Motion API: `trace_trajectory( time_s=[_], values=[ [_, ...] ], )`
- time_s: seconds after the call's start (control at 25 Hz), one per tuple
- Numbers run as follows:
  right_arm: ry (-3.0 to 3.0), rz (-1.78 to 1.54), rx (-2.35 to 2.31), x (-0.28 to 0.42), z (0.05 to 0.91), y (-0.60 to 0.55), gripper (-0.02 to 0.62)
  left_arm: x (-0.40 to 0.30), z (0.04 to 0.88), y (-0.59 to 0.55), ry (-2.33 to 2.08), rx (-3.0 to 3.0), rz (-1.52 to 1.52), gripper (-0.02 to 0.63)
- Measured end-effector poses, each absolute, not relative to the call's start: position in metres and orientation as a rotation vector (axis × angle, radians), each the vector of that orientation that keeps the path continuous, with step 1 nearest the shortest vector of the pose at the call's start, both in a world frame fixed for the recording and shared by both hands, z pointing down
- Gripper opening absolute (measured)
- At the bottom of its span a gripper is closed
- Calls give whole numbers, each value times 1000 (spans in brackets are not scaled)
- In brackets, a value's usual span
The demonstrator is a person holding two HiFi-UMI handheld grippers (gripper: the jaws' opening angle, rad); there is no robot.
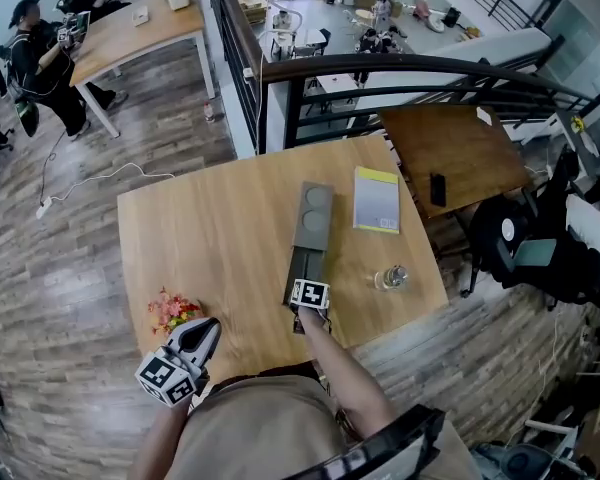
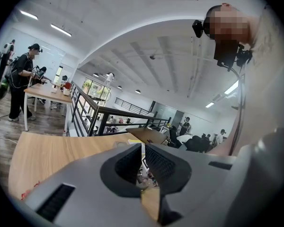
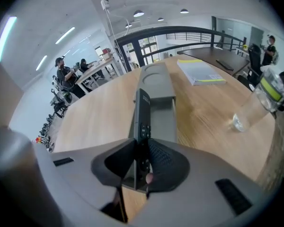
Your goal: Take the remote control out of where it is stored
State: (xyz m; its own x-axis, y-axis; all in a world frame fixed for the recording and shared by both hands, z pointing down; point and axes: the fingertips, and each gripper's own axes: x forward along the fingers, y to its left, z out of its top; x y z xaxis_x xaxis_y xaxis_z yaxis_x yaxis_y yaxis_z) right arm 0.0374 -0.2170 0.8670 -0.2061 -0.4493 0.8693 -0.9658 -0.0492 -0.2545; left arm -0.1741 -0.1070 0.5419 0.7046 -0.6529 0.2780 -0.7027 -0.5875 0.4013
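Nearby, booklet [image 1: 377,200] and bottle [image 1: 391,277] sit beside the holder [image 1: 313,213] (apart).

Remote control [image 3: 142,119]: black, slim, buttoned. It stood on its long edge at frame centre, near end clamped between the pads of the right hand-held gripper [image 3: 141,157], far end over the open grey storage tray [image 3: 162,122]. The tray lay lengthwise on the tabletop [image 3: 99,112], with two round recesses at its far end.
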Motion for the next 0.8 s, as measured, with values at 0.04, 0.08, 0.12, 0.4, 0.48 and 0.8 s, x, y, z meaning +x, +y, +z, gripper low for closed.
trace_trajectory(
  time_s=[0.04, 0.08, 0.12, 0.4, 0.48, 0.8],
  values=[
    [-1712, 1217, 1511, 38, 858, -218, 94, -172, 542, -107, -1035, 2426, 134, 6],
    [-1741, 1212, 1515, 38, 849, -219, 94, -170, 542, -107, -1030, 2427, 132, 6],
    [-1769, 1208, 1517, 39, 839, -219, 94, -167, 542, -108, -1025, 2431, 133, 6],
    [-1960, 1184, 1535, 51, 765, -216, 94, -150, 536, -114, -997, 2438, 105, 6],
    [-2016, 1191, 1546, 56, 743, -214, 94, -147, 533, -117, -1000, 2437, 95, 6],
    [-2184, 1131, 1601, 78, 662, -211, 94, -141, 519, -127, -1026, 2428, 36, 6]
  ],
)
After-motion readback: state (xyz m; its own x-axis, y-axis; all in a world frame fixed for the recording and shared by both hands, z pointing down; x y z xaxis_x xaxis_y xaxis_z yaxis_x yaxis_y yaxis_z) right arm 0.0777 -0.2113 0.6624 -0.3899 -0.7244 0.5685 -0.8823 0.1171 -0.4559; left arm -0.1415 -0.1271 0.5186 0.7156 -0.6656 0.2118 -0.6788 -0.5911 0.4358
